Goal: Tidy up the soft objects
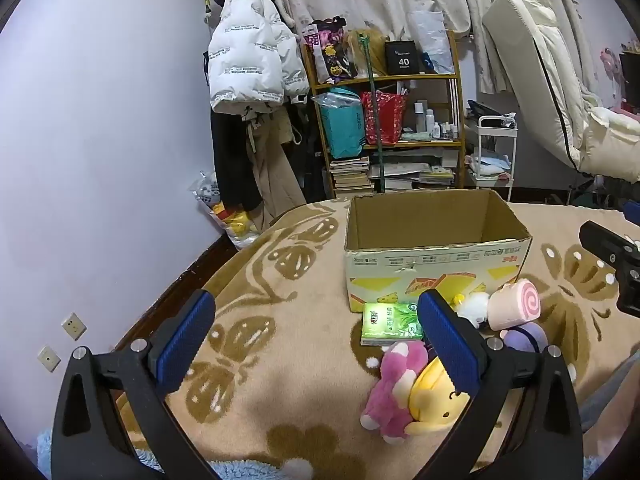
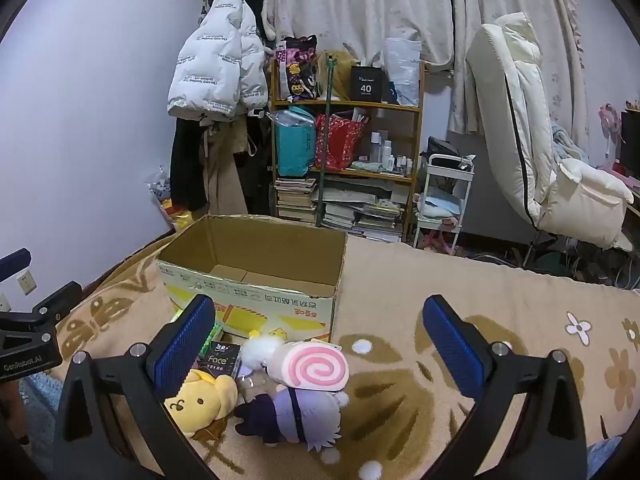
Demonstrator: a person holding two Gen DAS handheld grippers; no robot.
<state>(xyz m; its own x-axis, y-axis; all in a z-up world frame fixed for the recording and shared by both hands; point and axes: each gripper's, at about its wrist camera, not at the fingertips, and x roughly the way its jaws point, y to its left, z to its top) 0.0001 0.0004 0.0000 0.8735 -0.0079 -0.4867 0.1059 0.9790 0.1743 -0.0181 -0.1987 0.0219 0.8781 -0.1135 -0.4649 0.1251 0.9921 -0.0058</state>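
Note:
An open cardboard box (image 1: 436, 256) (image 2: 256, 276) stands empty on the bed's tan blanket. In front of it lies a heap of soft things: a pink plush (image 1: 394, 390), a yellow plush (image 1: 434, 404) (image 2: 204, 402), a pink swirl-roll cushion (image 1: 516, 304) (image 2: 312, 368), a purple plush (image 1: 524, 338) (image 2: 300, 416), a small white plush (image 1: 474, 306) (image 2: 258, 350) and a green tissue pack (image 1: 390, 322). My left gripper (image 1: 316, 340) hangs open to the left of the heap. My right gripper (image 2: 320, 348) is open above the roll and purple plush, holding nothing.
A black tissue pack marked Face (image 2: 220, 358) lies by the yellow plush. Behind the bed stand a wooden shelf (image 1: 384, 112) (image 2: 344, 140) of bags and books, hanging coats (image 1: 248, 60), a white trolley (image 2: 444, 196) and a cream recliner (image 2: 532, 148). The lilac wall (image 1: 100, 140) is at the left.

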